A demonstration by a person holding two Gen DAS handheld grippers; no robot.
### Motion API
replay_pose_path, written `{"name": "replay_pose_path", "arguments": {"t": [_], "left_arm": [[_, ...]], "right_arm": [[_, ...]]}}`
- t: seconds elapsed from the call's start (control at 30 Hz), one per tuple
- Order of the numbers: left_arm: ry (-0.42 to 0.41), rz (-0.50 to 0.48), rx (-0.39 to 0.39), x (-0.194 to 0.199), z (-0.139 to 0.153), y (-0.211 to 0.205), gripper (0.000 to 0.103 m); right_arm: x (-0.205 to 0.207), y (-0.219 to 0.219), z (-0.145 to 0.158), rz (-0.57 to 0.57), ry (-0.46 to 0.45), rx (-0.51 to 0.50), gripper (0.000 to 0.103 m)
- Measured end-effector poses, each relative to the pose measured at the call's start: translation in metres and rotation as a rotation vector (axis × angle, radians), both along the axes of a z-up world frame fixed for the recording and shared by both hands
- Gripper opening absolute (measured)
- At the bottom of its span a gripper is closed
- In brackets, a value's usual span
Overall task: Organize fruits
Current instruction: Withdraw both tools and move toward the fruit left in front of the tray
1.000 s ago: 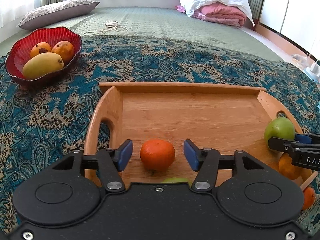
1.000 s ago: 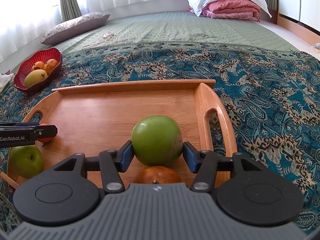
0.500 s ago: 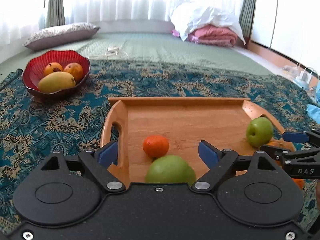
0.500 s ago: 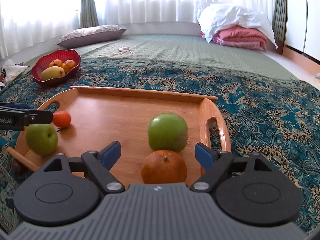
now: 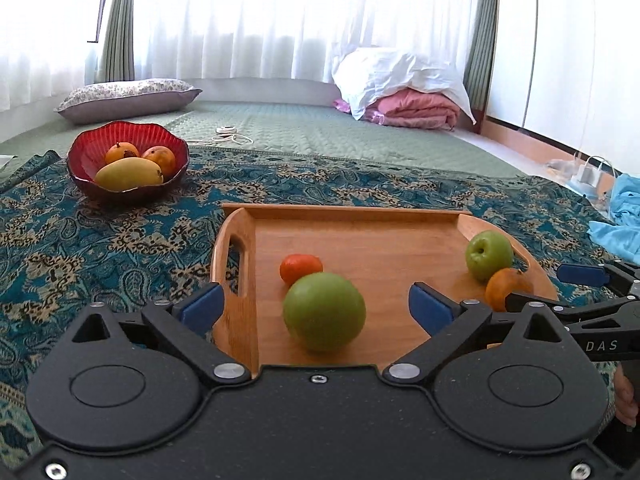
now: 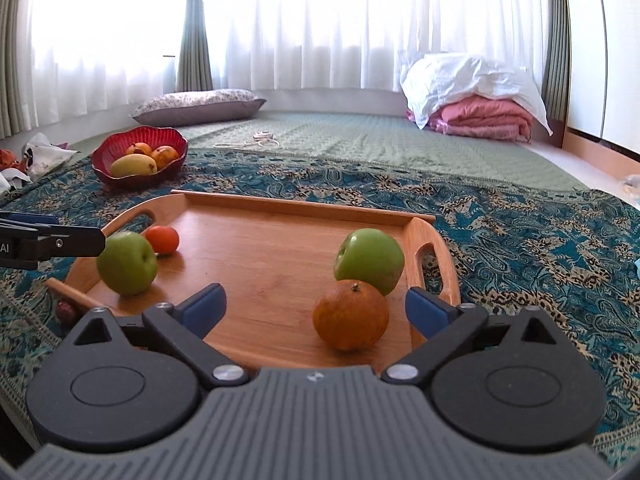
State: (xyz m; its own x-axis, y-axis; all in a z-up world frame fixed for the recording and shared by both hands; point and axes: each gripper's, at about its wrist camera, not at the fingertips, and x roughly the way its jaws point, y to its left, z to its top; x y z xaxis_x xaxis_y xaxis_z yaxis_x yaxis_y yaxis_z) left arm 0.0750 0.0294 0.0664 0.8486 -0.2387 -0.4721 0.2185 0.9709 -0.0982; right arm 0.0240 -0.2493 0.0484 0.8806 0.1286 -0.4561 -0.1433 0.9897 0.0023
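A wooden tray (image 5: 360,236) (image 6: 280,216) lies on the patterned blanket. On it sit two green apples and two oranges. In the left wrist view a green apple (image 5: 324,311) and a small orange (image 5: 300,268) sit at the tray's left, in front of my open, empty left gripper (image 5: 316,306). In the right wrist view a green apple (image 6: 370,261) and an orange (image 6: 351,315) sit at the tray's right, in front of my open, empty right gripper (image 6: 316,306). Both grippers hang above the tray's near edge.
A red bowl (image 5: 128,148) (image 6: 140,148) holding a mango and two orange fruits stands at the far left on the blanket. A pillow (image 5: 128,98), a cable (image 5: 228,136) and folded bedding (image 5: 400,96) lie farther back. A blue cloth (image 5: 620,224) is at the right.
Both grippers opened wide and pulled back and up from the tray. The right one let go of its green apple; the fruits now rest on the tray.
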Motion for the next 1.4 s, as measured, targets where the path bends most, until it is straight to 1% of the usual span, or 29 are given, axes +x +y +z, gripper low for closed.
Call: {"name": "replay_pose_path", "arguments": {"t": [0.27, 0.4, 0.5, 0.8, 1.07, 1.2, 1.4], "left_arm": [[0.001, 0.024, -0.016, -0.019, -0.017, 0.007, 0.100], [-0.004, 0.036, -0.025, -0.026, -0.026, 0.012, 0.102], [0.003, 0.038, -0.011, -0.028, -0.031, 0.012, 0.102], [0.031, 0.055, 0.019, -0.032, -0.048, 0.014, 0.102], [0.038, 0.074, 0.037, -0.033, -0.057, 0.013, 0.102], [0.038, 0.079, 0.037, -0.035, -0.059, 0.014, 0.101], [0.031, 0.072, 0.069, -0.037, -0.062, 0.012, 0.094]], "right_arm": [[-0.023, 0.001, -0.012, -0.017, -0.047, 0.009, 0.103], [-0.029, -0.002, -0.020, -0.049, -0.047, 0.037, 0.103], [-0.032, -0.005, -0.025, -0.068, -0.039, 0.041, 0.103], [-0.040, -0.005, -0.040, -0.096, -0.019, -0.002, 0.103], [-0.046, -0.002, -0.050, -0.117, -0.017, -0.039, 0.103], [-0.049, -0.002, -0.053, -0.120, -0.016, -0.045, 0.103], [-0.049, -0.004, -0.053, -0.136, -0.010, -0.034, 0.103]]}}
